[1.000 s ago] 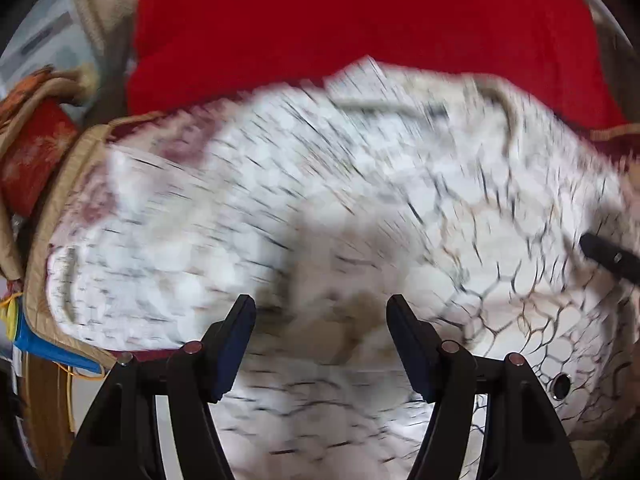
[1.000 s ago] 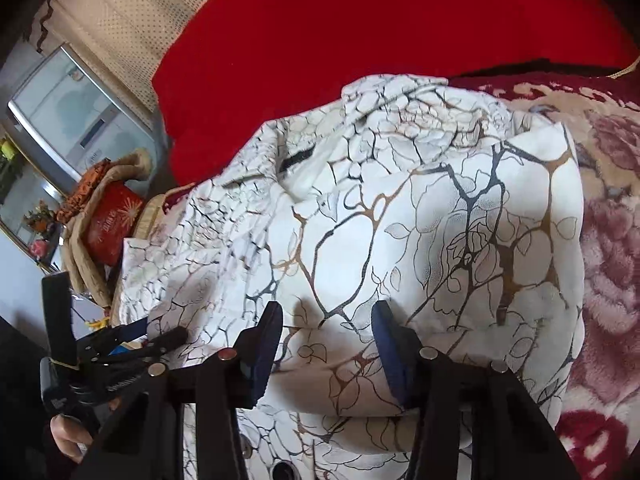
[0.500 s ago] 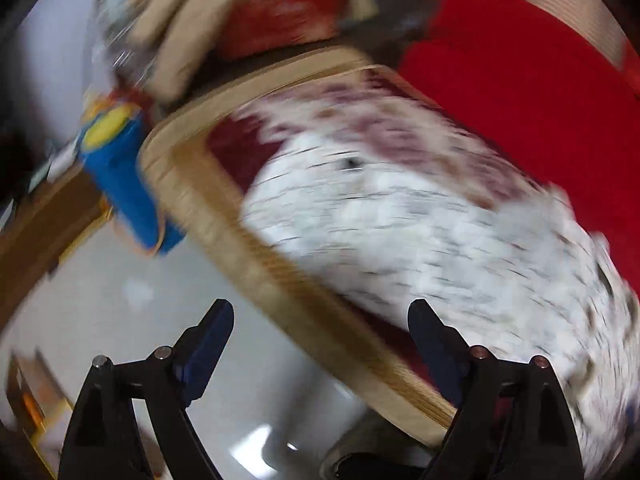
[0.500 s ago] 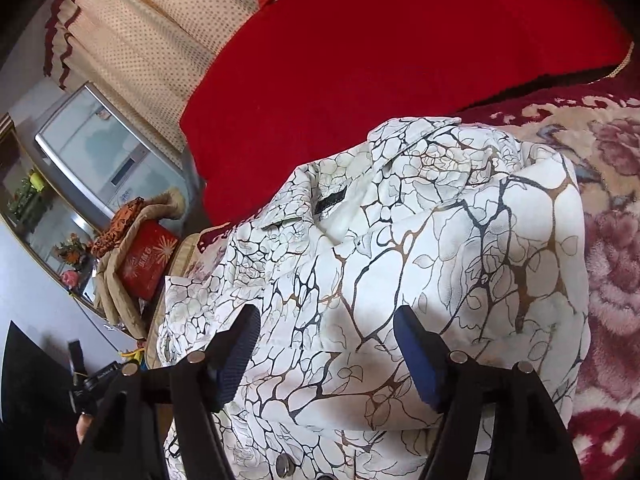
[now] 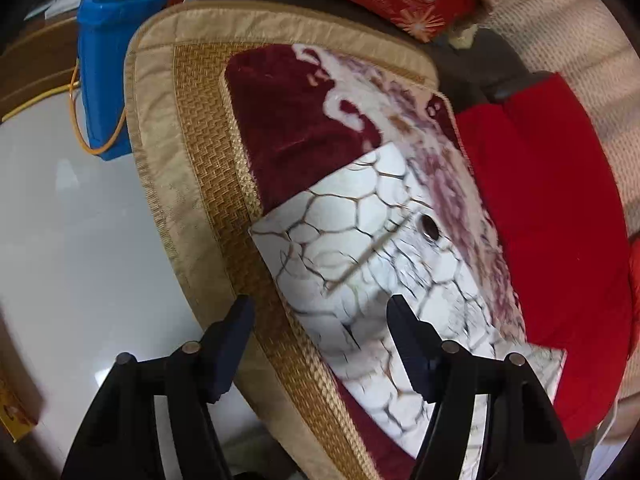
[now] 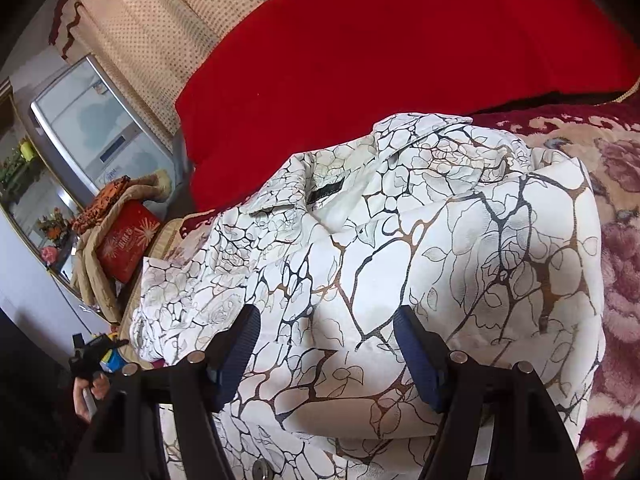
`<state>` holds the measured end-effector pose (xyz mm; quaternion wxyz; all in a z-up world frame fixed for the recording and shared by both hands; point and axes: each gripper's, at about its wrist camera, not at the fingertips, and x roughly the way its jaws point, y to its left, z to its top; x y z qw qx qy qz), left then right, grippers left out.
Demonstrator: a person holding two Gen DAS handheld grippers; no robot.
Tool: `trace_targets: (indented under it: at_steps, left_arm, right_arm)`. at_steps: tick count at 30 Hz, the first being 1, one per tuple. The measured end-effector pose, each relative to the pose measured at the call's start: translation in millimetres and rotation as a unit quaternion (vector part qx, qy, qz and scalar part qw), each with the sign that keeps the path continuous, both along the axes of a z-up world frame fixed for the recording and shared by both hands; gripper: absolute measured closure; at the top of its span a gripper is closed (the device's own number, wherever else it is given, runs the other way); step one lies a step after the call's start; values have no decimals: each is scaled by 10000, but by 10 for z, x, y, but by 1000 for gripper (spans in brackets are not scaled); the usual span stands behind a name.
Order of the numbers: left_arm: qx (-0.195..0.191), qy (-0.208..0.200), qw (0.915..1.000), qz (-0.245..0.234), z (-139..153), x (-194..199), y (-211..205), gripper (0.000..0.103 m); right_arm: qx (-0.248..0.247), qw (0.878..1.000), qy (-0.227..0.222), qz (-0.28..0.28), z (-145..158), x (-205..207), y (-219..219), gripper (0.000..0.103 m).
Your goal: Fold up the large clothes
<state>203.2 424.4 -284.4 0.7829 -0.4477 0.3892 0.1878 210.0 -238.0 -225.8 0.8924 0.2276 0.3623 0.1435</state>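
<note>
A white patterned jacket [image 6: 400, 264] lies part-folded on a flowered blanket [image 6: 616, 240] over the bed, red cushion [image 6: 380, 40] at twelve o'clock. The right tongs [image 6: 326, 344] hover wide and empty over its middle. The left tongs [image 5: 320, 336] are closing around the buttoned hem corner [image 5: 360, 248] (not yet gripped). Next, likely: pinch that corner and fold inward.

The left wrist camera looks steeply down, close over one corner of the white patterned coat [image 5: 360, 256] at the sofa's edge. The right wrist camera looks slanting down across the same coat [image 6: 400, 264] from close by. Both views share the coat and the red cushion [image 5: 560, 240].
</note>
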Motion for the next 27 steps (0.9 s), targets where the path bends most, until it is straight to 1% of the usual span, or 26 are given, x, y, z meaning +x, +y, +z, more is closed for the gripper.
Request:
trace_targets:
  at_steps: [1, 2, 3, 4, 5, 7, 9, 12, 18, 23, 27]
  left_arm:
    - [-116, 15, 9999, 27, -51, 31, 27, 50]
    - [-236, 7, 9997, 40, -96, 48, 54, 64]
    - [-372, 10, 9993, 62, -151, 77, 81, 71]
    - [-433, 38, 9990, 104, -183, 92, 98, 80]
    - [-435, 63, 9989, 153, -195, 104, 111, 86]
    - [-390, 38, 9991, 162, -173, 103, 114, 93]
    - [-235, -47, 9996, 130, -87, 96, 91, 96]
    - [186, -159, 9997, 35, 122, 86, 15, 98]
    - [786, -416, 9956, -279, 653, 112, -213, 99]
    - [1350, -633, 9861, -740, 1213, 158, -583, 99]
    - [1864, -749, 9714, -1268, 1659, 234, -1077, 100]
  right_arm:
    - [-40, 10000, 3, 4, -8, 7, 17, 30]
    - [-65, 10000, 7, 8, -17, 13, 25, 30]
    - [-108, 9999, 7, 11, -22, 20, 39, 30]
    - [-143, 9999, 1, 16, -24, 24, 50, 30]
    - [-189, 9998, -9, 21, -28, 26, 63, 30]
    - [-260, 9997, -28, 20, -36, 30, 82, 30]
    - [-284, 9996, -42, 19, -39, 36, 87, 30]
    - [-267, 9996, -58, 9, -36, 31, 81, 30]
    - [-181, 9998, -114, -20, -9, 6, 41, 30]
    - [-65, 9998, -185, -102, 37, -44, -35, 30]
    - [99, 9995, -235, -197, 76, -72, -133, 30]
